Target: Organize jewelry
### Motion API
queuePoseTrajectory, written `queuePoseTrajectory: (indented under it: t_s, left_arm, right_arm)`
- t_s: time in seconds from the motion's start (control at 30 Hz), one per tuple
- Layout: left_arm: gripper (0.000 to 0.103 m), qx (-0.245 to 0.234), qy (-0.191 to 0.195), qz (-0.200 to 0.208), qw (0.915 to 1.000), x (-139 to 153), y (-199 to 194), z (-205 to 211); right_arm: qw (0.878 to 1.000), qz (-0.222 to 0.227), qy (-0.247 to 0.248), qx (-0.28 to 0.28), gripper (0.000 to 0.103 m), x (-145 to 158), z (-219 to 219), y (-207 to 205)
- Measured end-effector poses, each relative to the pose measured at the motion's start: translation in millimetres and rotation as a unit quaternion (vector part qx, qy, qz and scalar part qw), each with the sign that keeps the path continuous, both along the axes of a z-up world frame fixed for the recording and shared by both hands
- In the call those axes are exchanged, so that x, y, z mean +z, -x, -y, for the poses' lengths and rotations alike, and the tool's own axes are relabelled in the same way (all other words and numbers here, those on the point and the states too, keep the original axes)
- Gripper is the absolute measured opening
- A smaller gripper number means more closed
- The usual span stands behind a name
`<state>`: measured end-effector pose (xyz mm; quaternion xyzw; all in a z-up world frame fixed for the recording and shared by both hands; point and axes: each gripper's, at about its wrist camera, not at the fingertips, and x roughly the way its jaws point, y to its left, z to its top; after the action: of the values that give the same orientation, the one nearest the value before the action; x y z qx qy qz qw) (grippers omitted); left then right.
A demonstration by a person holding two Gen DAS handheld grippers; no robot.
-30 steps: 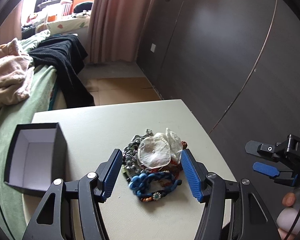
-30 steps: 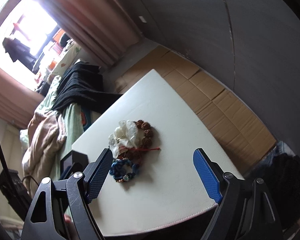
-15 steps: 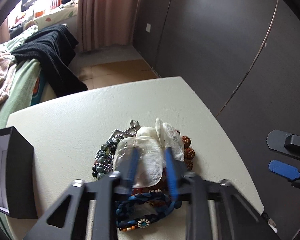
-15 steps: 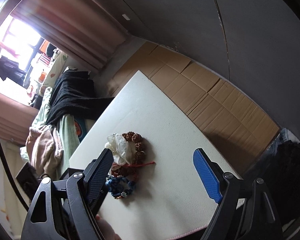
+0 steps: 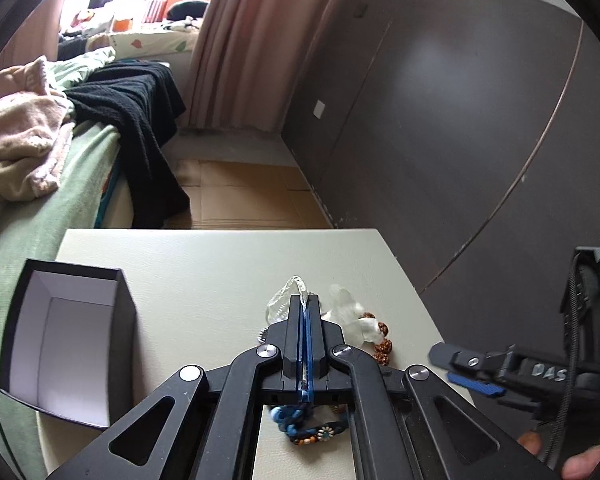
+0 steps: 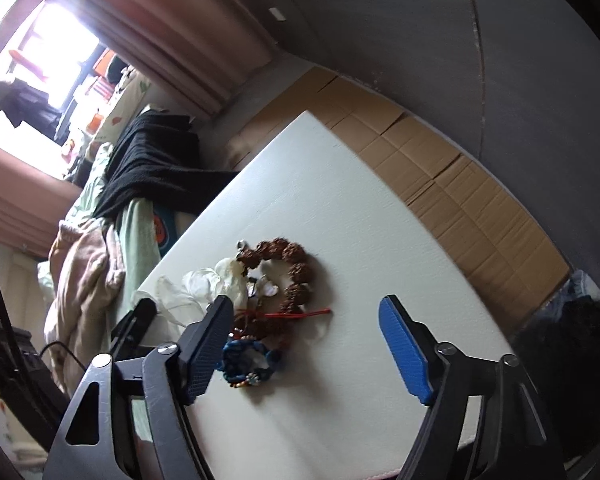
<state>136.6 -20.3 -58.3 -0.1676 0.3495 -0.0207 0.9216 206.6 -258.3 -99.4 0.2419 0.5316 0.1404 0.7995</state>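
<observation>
Left gripper (image 5: 305, 312) fingers clamped on the shell piece (image 5: 284, 300) atop the tabletop (image 5: 204, 264) pile; right gripper (image 6: 306, 344) fingers closing on nothing. Next, likely: lift clear, carry to the box (image 5: 66, 344).

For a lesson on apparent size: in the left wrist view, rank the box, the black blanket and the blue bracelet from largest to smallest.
1. Black blanket, though farthest away.
2. Box, nearer the camera.
3. Blue bracelet, partly hidden by the tool.
</observation>
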Motion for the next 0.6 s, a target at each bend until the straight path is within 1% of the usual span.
queuePoseTrajectory:
  t_s: [0.03, 0.07, 0.13, 0.2, 0.37, 0.47, 0.6]
  left_arm:
    - [0.000, 0.003, 0.002, 0.003, 1.0000, 2.6, 2.8, -4.2]
    - [0.000, 0.006, 0.006, 0.006, 1.0000, 5.1, 5.4, -8.3]
    - [0.000, 0.010, 0.010, 0.011, 0.9998, 8.7, 8.1, -13.7]
    - [0.000, 0.015, 0.013, 0.019, 0.9996, 13.4, 11.5, -20.7]
    - [0.000, 0.025, 0.022, 0.030, 0.9990, 21.3, 20.6, -36.9]
    - [0.000, 0.034, 0.026, 0.030, 0.9986, 23.4, 26.7, -48.1]
    - [0.000, 0.042, 0.030, 0.029, 0.9982, 24.1, 30.5, -59.6]
  right_arm:
    - [1.000, -0.003, -0.004, 0.007, 0.062, -2.1, -4.4, -1.5]
    - [1.000, -0.006, -0.010, 0.016, 0.059, -4.5, -10.2, -3.2]
    - [0.999, -0.007, -0.016, 0.030, 0.049, -6.9, -20.9, -6.0]
    - [0.999, -0.004, -0.015, 0.044, 0.046, -7.7, -33.2, -7.2]
    - [0.998, 0.001, -0.011, 0.070, 0.046, -9.4, -60.6, -8.9]
    - [0.997, 0.011, 0.022, 0.079, 0.046, -9.8, -75.9, -10.0]
    - [0.991, 0.035, 0.100, 0.080, 0.046, -10.1, -96.4, -11.5]
